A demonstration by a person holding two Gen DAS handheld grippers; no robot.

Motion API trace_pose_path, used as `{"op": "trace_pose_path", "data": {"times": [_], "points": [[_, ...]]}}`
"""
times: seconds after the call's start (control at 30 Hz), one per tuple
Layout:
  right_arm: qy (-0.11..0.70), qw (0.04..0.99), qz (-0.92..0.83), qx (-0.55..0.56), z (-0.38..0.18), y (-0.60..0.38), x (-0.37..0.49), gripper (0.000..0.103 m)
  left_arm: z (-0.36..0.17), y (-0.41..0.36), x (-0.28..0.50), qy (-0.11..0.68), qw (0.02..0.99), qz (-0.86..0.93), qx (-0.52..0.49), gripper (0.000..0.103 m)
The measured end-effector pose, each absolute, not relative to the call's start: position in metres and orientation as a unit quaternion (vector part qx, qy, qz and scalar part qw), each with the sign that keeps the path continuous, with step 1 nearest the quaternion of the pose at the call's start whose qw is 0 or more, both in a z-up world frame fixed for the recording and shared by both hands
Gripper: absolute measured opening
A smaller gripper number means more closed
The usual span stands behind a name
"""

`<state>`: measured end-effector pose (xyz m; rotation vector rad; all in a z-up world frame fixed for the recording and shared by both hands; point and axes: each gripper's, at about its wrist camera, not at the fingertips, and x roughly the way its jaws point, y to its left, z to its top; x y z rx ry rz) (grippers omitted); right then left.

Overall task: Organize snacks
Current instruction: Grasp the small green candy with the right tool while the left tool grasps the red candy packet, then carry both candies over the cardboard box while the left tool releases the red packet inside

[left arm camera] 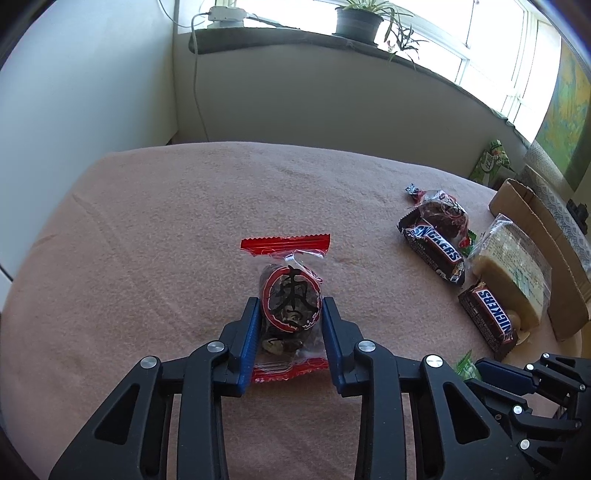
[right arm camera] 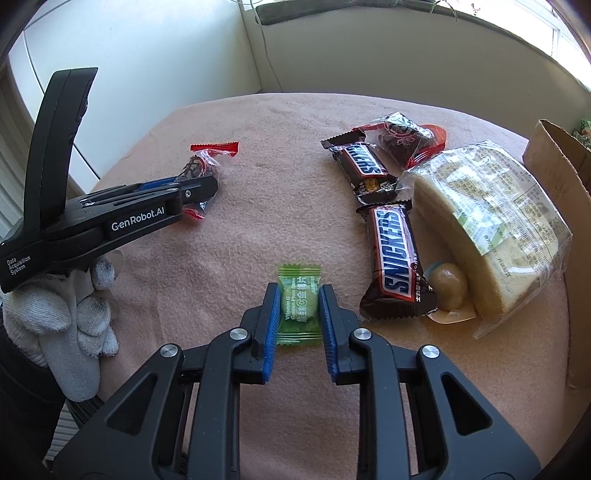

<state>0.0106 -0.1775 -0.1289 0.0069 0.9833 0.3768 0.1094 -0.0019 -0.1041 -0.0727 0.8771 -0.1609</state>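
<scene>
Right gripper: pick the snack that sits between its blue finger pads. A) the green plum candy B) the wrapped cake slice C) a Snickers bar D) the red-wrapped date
A: in the right wrist view the green plum candy lies between the blue pads of the right gripper, while the nearest Snickers bar and the wrapped cake slice lie apart to its right.

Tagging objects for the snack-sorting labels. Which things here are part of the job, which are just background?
Part of the job:
- red-wrapped date snack, between left claw pads
- green plum candy, between right claw pads
- two Snickers bars
- wrapped cake slice
- round beige candy
- dark red-wrapped snack
- cardboard box, likely the bin

Background:
- potted plant
- white cable
</scene>
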Motion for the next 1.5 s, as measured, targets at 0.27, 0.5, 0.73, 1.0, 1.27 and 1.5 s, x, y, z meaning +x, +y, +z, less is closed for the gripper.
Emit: {"op": "trace_pose_path", "data": {"times": [0.27, 0.5, 0.73, 1.0, 1.27, 1.5], "points": [[0.448, 0.874, 0.186, 0.016, -0.111, -0.191, 0.004, 0.022, -0.091, 0.0, 0.102, 0.411, 0.907, -0.076, -0.045, 0.03], [0.416, 0.892, 0.178, 0.026, -0.085, -0.213, -0.004, 0.022, -0.069, -0.019, 0.098, 0.39, 0.915, -0.094, -0.035, 0.03], [0.39, 0.908, 0.146, 0.037, -0.066, -0.25, -0.016, 0.022, -0.056, -0.051, 0.096, 0.375, 0.919, -0.116, -0.028, 0.03], [0.37, 0.922, 0.096, 0.058, -0.047, -0.314, -0.02, 0.022, -0.031, -0.107, 0.105, 0.354, 0.921, -0.164, -0.014, 0.03], [0.362, 0.928, 0.036, 0.076, -0.041, -0.383, -0.024, 0.022, -0.021, -0.173, 0.115, 0.353, 0.908, -0.226, -0.006, 0.03], [0.364, 0.928, -0.005, 0.083, -0.046, -0.424, -0.02, 0.022, -0.022, -0.225, 0.122, 0.362, 0.895, -0.262, 0.002, 0.03]]}}
